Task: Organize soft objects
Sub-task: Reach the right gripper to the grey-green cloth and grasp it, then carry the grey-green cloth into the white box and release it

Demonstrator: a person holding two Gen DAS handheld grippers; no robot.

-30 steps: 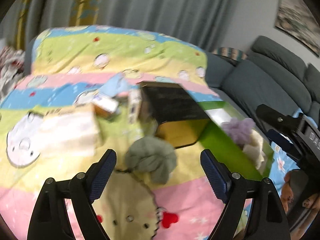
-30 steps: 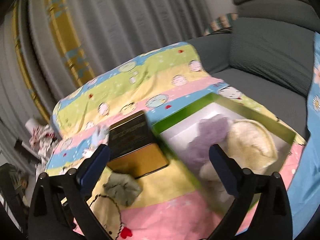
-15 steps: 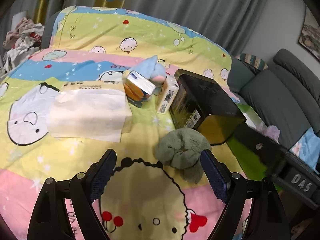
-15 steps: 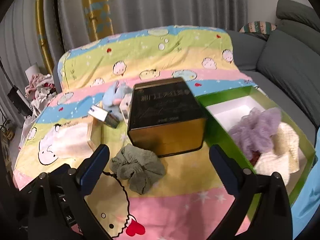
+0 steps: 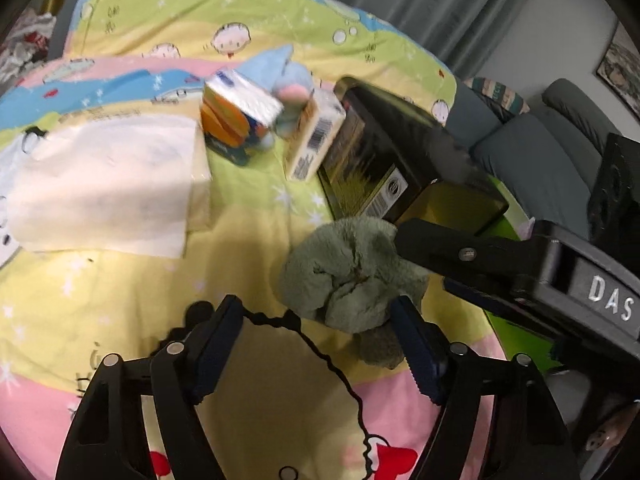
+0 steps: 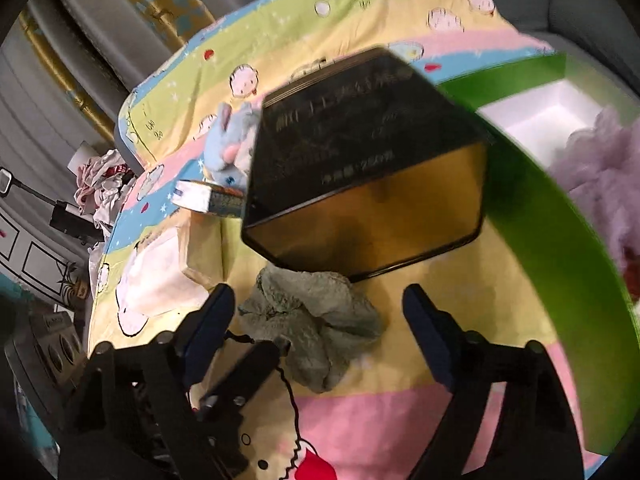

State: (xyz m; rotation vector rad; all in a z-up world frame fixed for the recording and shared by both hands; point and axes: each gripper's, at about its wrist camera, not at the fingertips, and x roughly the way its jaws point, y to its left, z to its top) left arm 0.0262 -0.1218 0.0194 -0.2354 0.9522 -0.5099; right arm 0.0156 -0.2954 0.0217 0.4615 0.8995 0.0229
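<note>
A green fuzzy scrunchie [image 5: 352, 276] lies on the cartoon blanket in front of a black and gold tin [image 5: 404, 160]. My left gripper [image 5: 316, 344] is open, just short of the scrunchie, its right finger touching it. My right gripper [image 6: 316, 328] is open, with the scrunchie [image 6: 316, 320] between its fingers; its arm shows in the left wrist view [image 5: 520, 276]. A green box [image 6: 560, 216] on the right holds a purple scrunchie [image 6: 600, 160]. A blue plush toy [image 5: 288, 80] lies behind the tin.
A white tissue pack [image 5: 104, 192], an orange and blue carton [image 5: 236, 116] and a small barcode pack [image 5: 316, 136] lie left of the tin. A grey sofa [image 5: 540, 160] stands at the right, curtains behind.
Both grippers have moved forward and down toward the green scrunchie. The right gripper has swung from the green box to over the scrunchie.
</note>
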